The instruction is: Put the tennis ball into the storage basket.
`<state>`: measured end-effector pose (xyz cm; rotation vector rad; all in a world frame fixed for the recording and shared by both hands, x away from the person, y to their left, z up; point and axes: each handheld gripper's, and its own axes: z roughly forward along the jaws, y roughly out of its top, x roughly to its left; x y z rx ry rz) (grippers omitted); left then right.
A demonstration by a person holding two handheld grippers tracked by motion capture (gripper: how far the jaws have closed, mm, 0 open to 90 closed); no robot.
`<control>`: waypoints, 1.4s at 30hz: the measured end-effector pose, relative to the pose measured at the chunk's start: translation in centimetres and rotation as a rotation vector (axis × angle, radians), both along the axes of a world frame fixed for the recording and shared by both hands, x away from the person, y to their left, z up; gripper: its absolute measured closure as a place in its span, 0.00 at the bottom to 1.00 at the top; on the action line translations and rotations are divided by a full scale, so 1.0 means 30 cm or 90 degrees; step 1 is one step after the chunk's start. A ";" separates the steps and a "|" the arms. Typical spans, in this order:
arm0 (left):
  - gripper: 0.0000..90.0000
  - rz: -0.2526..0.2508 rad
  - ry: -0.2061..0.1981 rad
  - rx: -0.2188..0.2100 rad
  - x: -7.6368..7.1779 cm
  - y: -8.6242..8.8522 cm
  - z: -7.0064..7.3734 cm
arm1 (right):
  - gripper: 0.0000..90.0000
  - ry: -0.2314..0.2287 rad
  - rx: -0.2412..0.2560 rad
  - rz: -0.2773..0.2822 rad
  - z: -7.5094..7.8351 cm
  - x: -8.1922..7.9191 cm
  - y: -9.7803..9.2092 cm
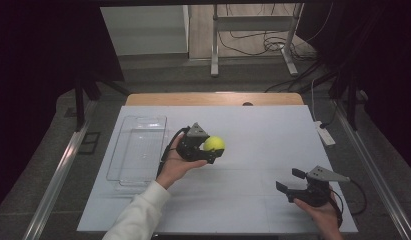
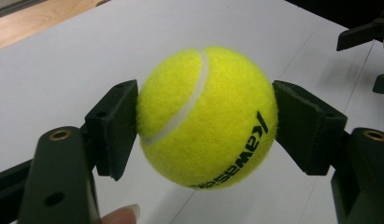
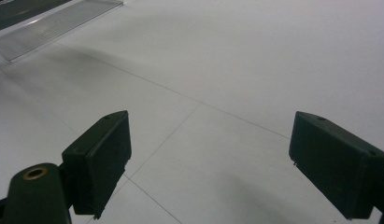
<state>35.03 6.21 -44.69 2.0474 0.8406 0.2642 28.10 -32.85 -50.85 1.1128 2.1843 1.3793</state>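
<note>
**Tennis ball clamped in the left gripper above the white table**

Nearest, at the right front of the white table top [image 1: 273, 135], the person's right hand holds the right gripper [image 1: 289, 181] low over the surface, with a grey three-cornered plate on top and a cable trailing behind it. Its two black jaws stand wide apart with nothing between them; in the right gripper view the right gripper [image 3: 206, 163] frames only bare white board with thin seam lines.

Farther in, left of centre, a white-sleeved arm [image 1: 138, 215] reaches forward and the left hand [image 1: 175, 162] carries the left gripper [image 1: 216, 148]. Its jaws are closed onto a fuzzy yellow-green tennis ball with a white seam and black lettering [image 1: 213, 143], one pad pressing each side. In the left gripper view the tennis ball [image 2: 206, 116] sits squarely between the pads of the left gripper [image 2: 206, 122], held clear of the table, with the right gripper's black jaw tips visible at the far upper right.

To the left of that hand, a clear rectangular plastic tray [image 1: 138, 150] lies on the table, near its left edge.

Beyond the white top, a strip of wooden table edge [image 1: 213, 98] shows at the far side.
</note>
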 end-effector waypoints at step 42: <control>0.30 0.055 -0.046 -0.019 -0.023 0.131 0.082 | 0.15 0.000 -0.001 -0.001 0.001 -0.002 0.001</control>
